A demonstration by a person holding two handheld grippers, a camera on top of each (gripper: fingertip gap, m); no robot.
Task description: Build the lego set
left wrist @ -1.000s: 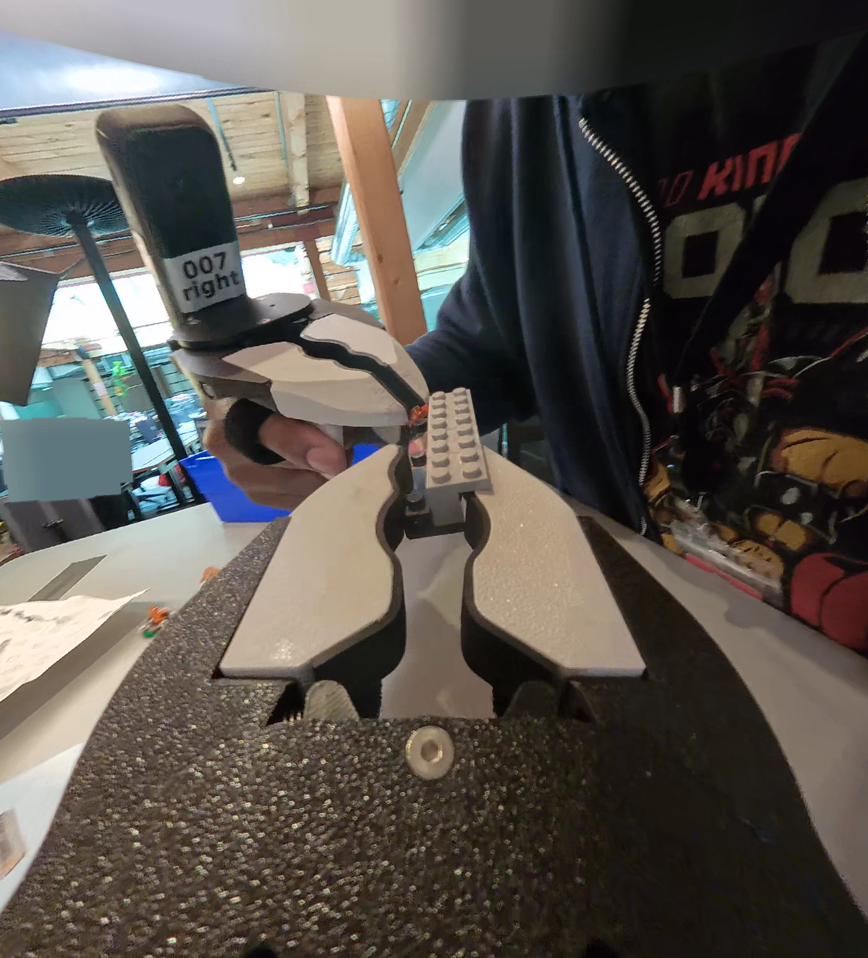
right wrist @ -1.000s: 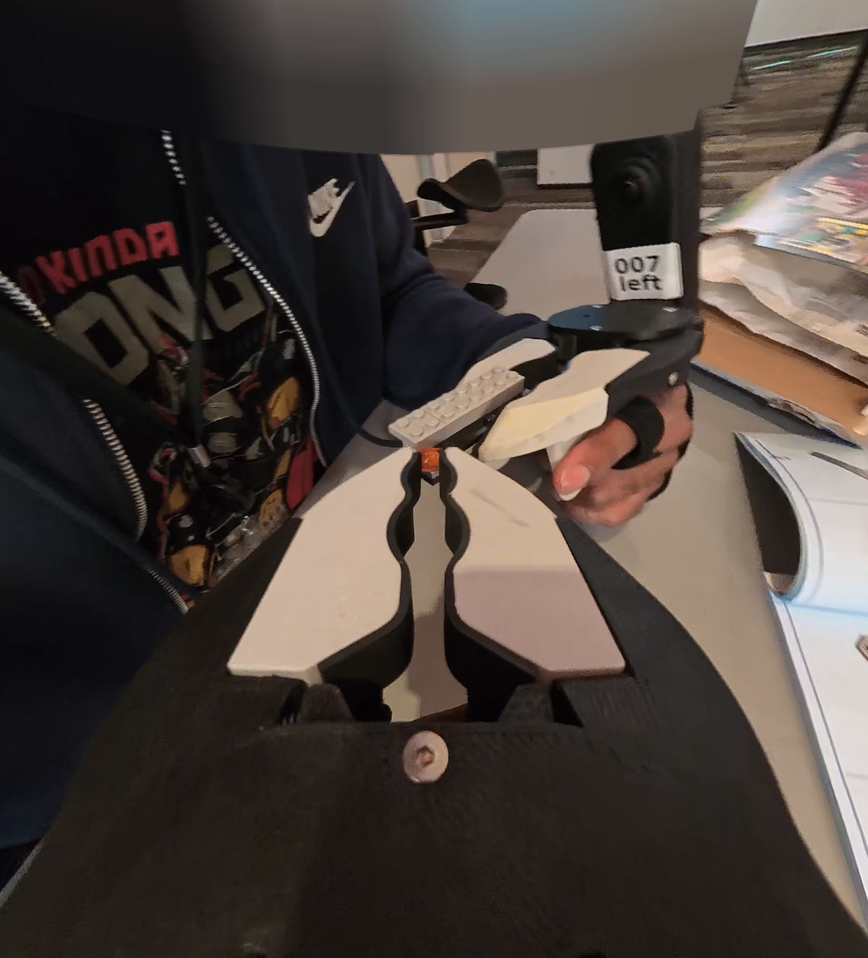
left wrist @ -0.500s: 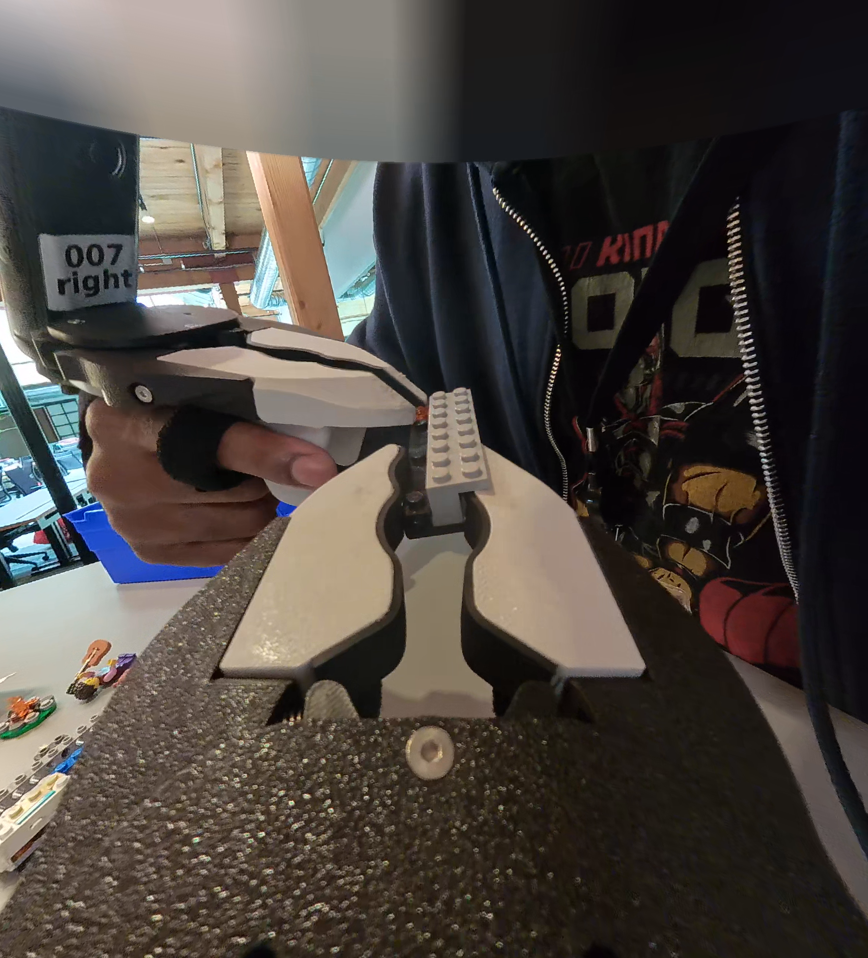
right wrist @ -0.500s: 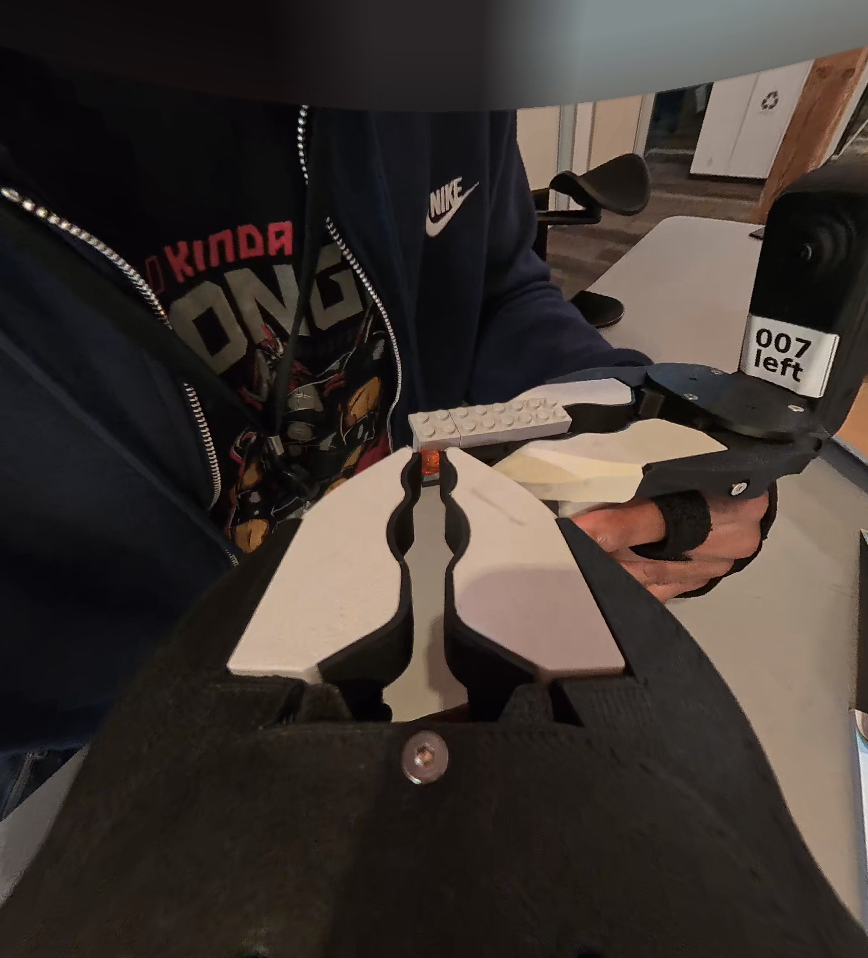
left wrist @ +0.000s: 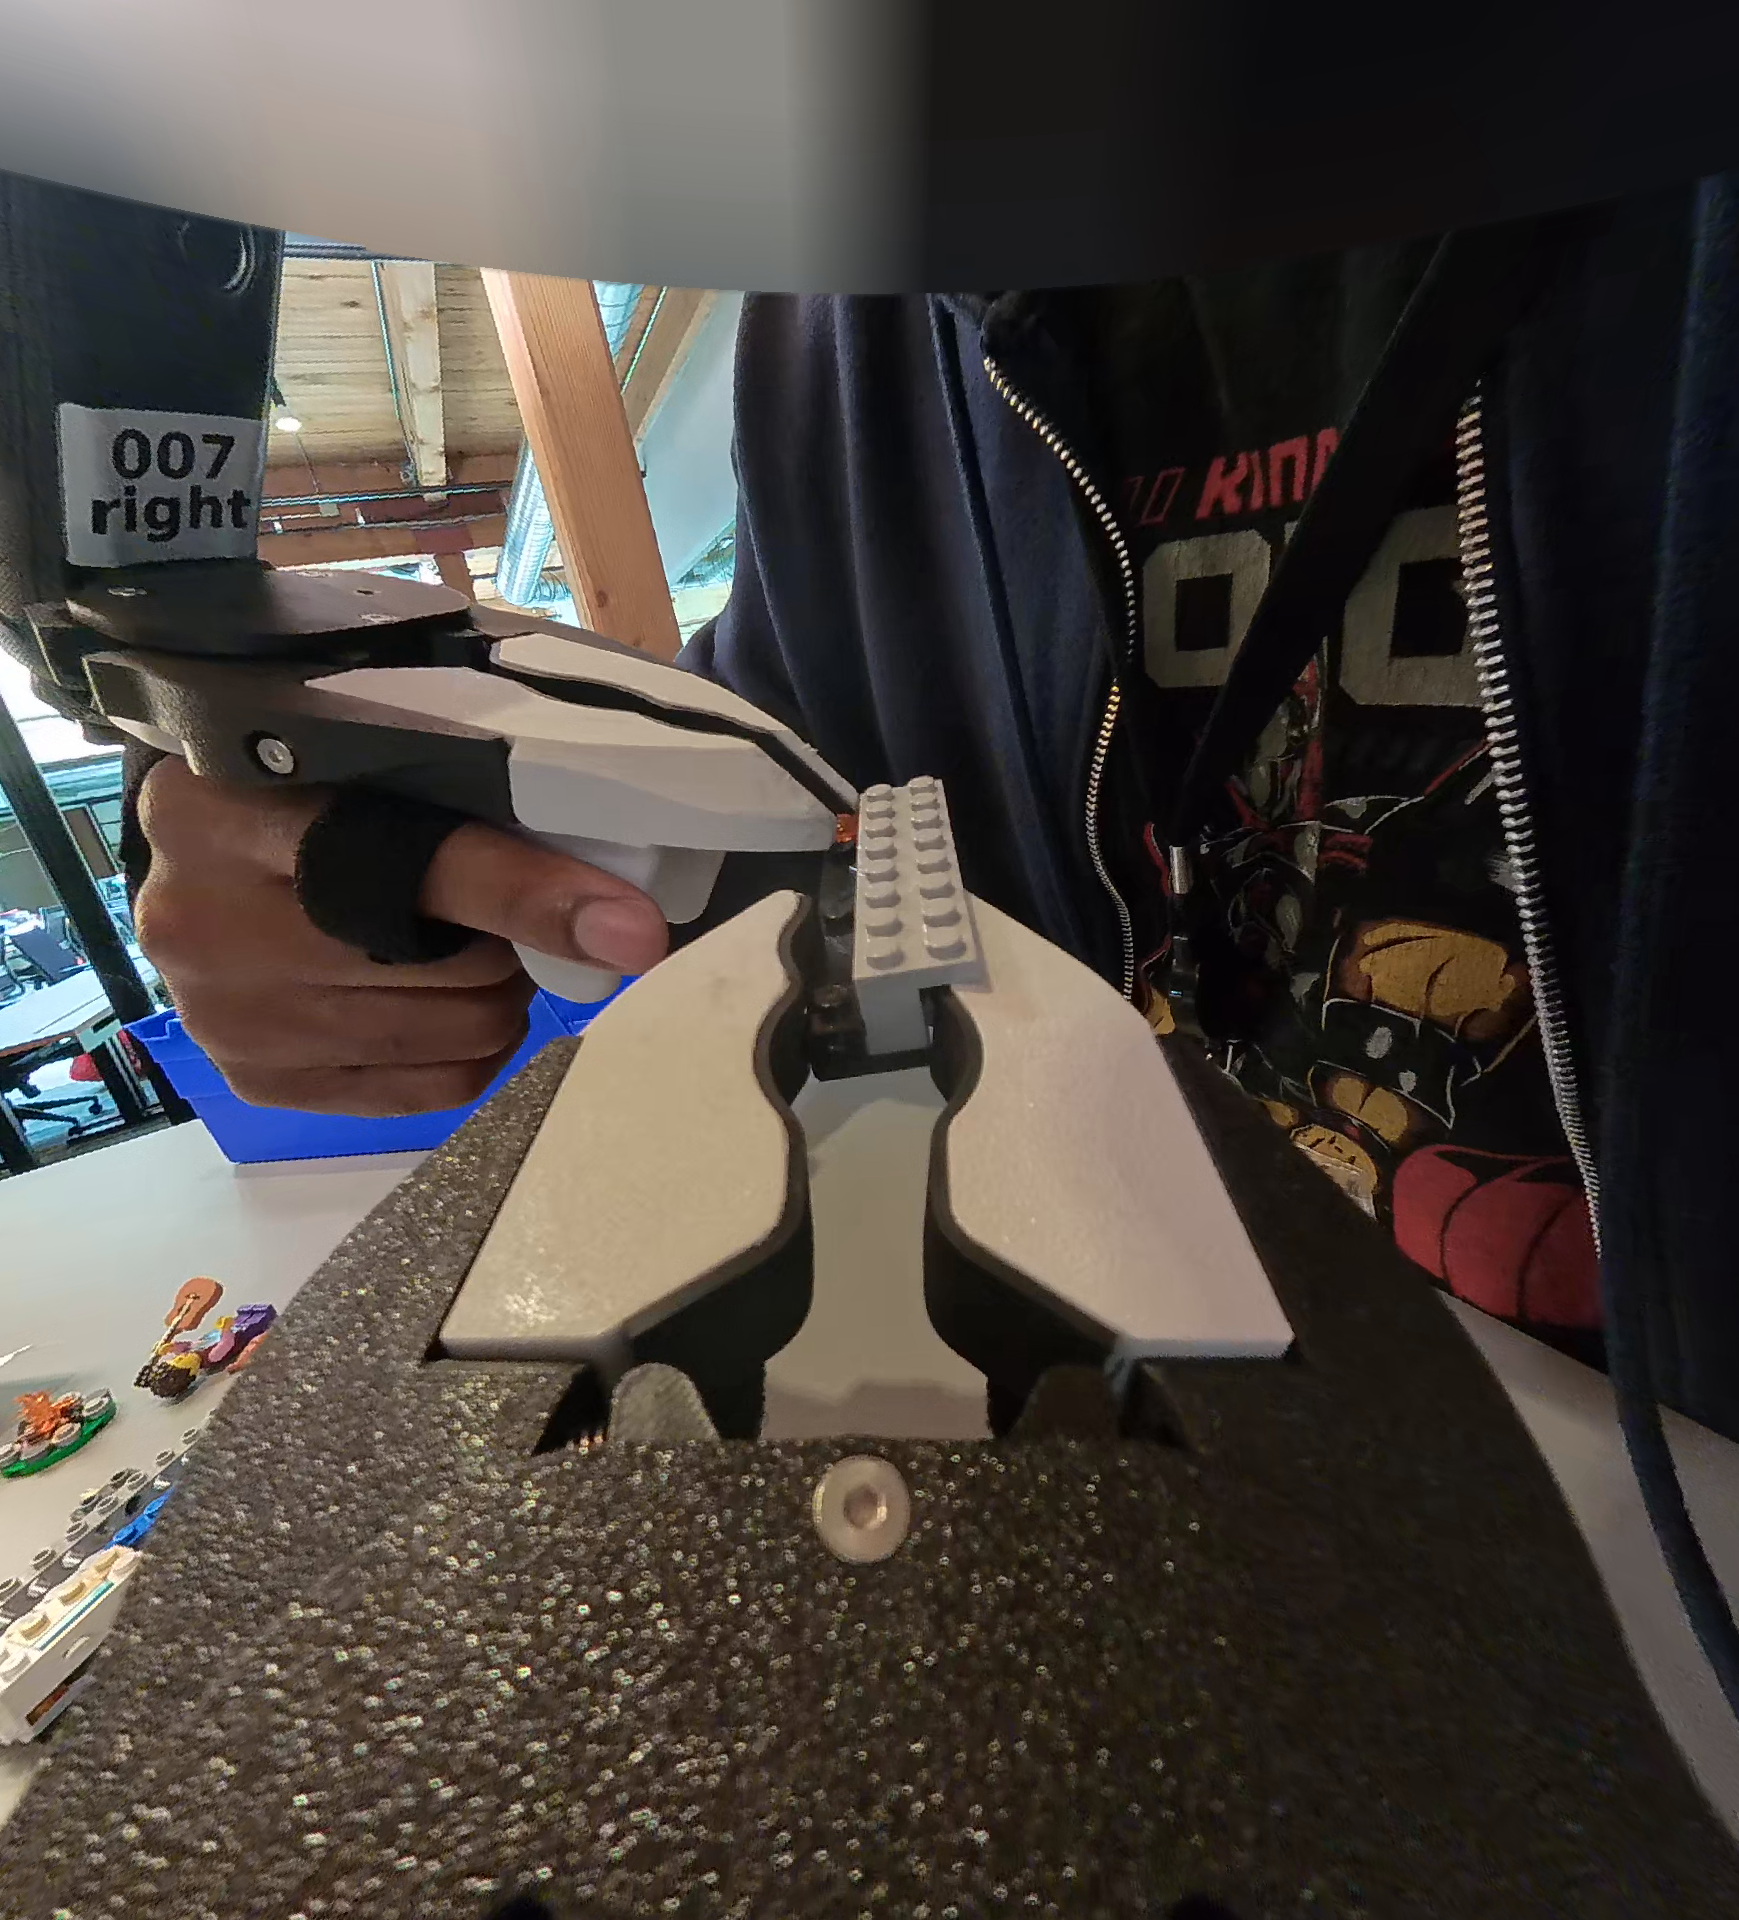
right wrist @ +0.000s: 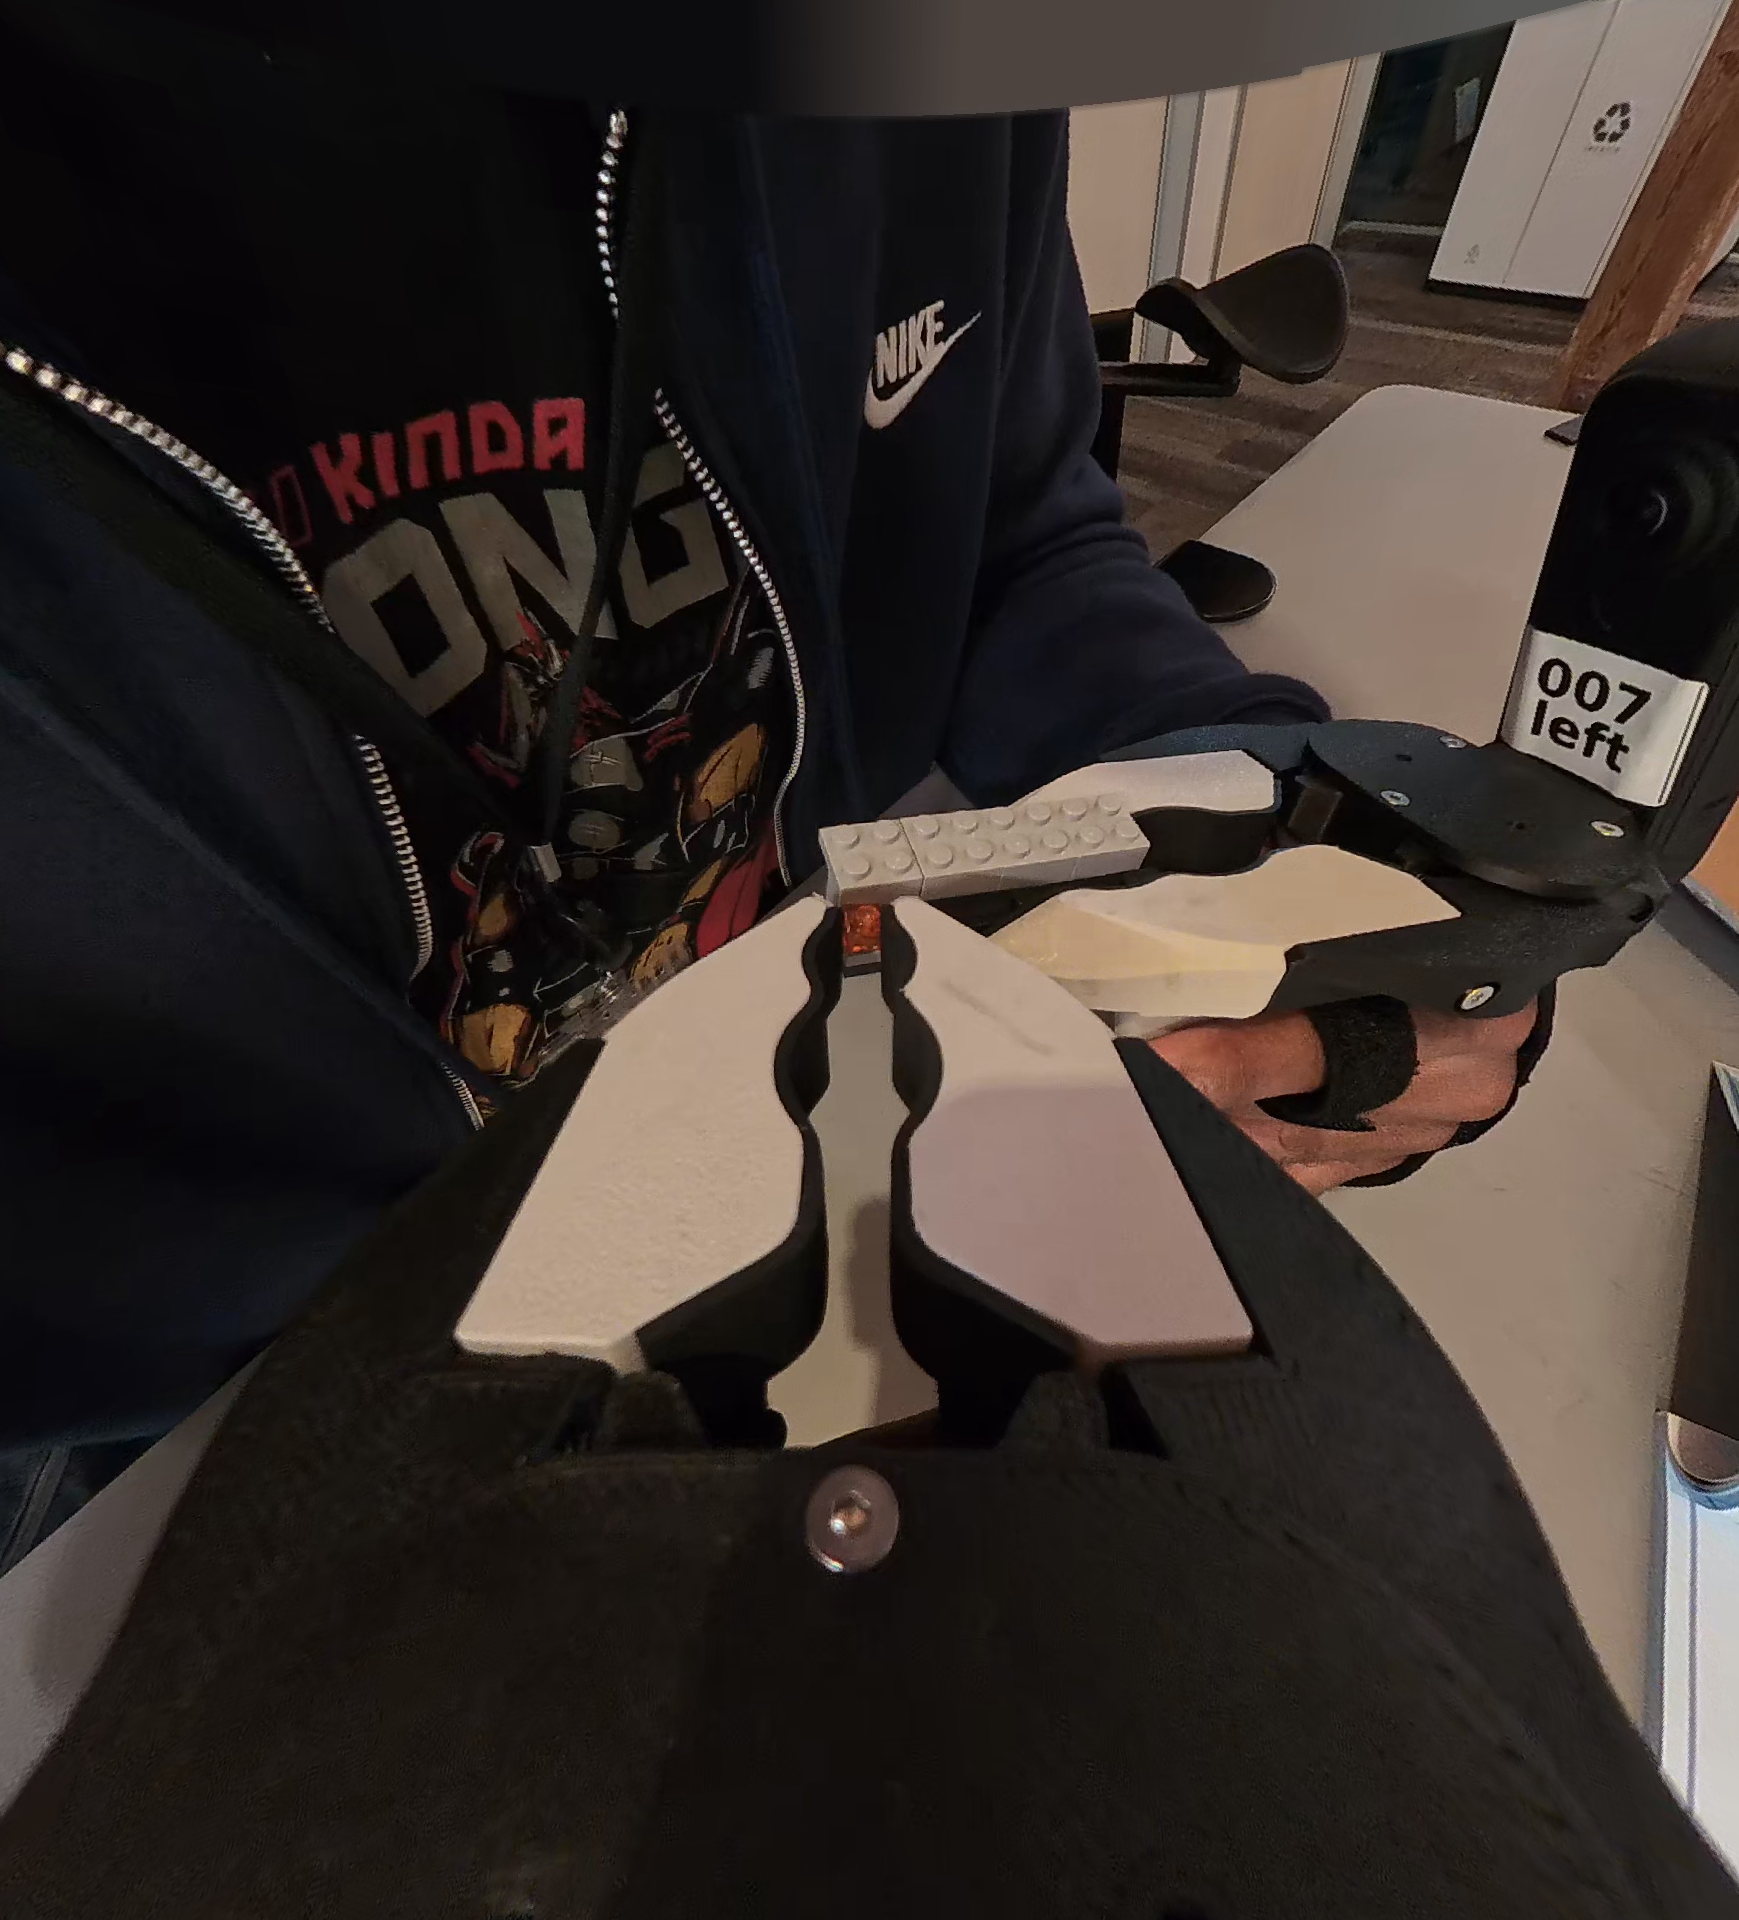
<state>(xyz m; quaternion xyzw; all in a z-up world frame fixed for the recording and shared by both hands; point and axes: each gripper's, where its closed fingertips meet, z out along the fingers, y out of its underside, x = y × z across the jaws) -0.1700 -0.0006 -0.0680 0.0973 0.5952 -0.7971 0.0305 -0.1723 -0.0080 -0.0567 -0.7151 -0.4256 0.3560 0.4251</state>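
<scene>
Left gripper (left wrist: 870,997) jaws clamp a grey brick assembly (left wrist: 912,894). Right gripper (right wrist: 860,925) jaws, narrow, pinch a small orange piece (right wrist: 861,927) just beneath that assembly's far end.

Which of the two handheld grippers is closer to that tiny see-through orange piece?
Right. The right gripper pinches the tiny translucent orange piece between its fingertips. The left gripper sits further along, clamping the other end of the long grey studded brick assembly.
</scene>
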